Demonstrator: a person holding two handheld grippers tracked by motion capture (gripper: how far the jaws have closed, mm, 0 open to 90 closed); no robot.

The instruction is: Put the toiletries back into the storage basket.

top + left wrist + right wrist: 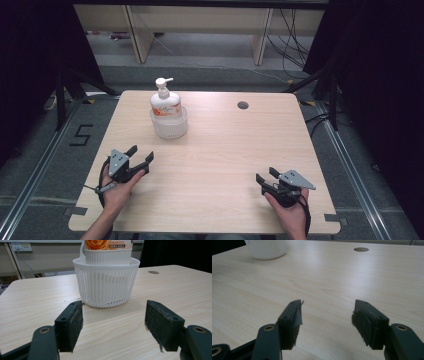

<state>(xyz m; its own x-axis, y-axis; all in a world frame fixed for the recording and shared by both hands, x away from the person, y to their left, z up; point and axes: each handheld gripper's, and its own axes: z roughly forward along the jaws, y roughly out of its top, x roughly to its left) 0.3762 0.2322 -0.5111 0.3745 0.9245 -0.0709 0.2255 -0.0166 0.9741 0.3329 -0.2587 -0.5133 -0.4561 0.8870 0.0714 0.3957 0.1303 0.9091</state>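
Waiting wide open low in the frame, the left claw (140, 156) and right claw (266, 176) must next reach the soap bottle (165, 102) in its basket (169, 127).

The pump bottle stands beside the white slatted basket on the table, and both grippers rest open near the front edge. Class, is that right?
Not quite. The pump bottle stands inside the white basket, not beside it, as the high view shows. The left gripper and right gripper are indeed open near the table's front edge.
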